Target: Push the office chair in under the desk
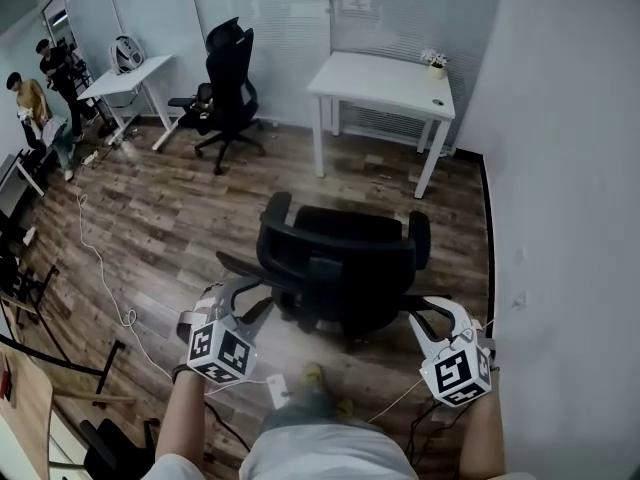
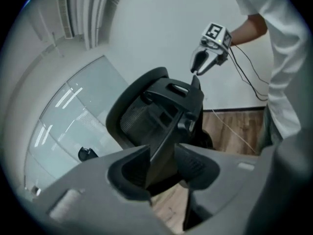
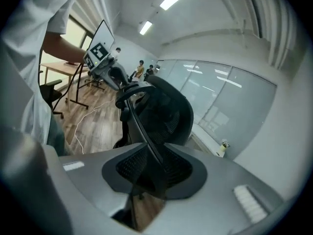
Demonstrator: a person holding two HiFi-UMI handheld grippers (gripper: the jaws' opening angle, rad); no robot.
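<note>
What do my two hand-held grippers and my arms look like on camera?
Both the left hand-held gripper and the right hand-held gripper are grey plastic with curved jaws and ribbed dark pads, each carrying a white cube with black square markers. Thin cables trail from the right one. The person wears a white short-sleeved shirt.
</note>
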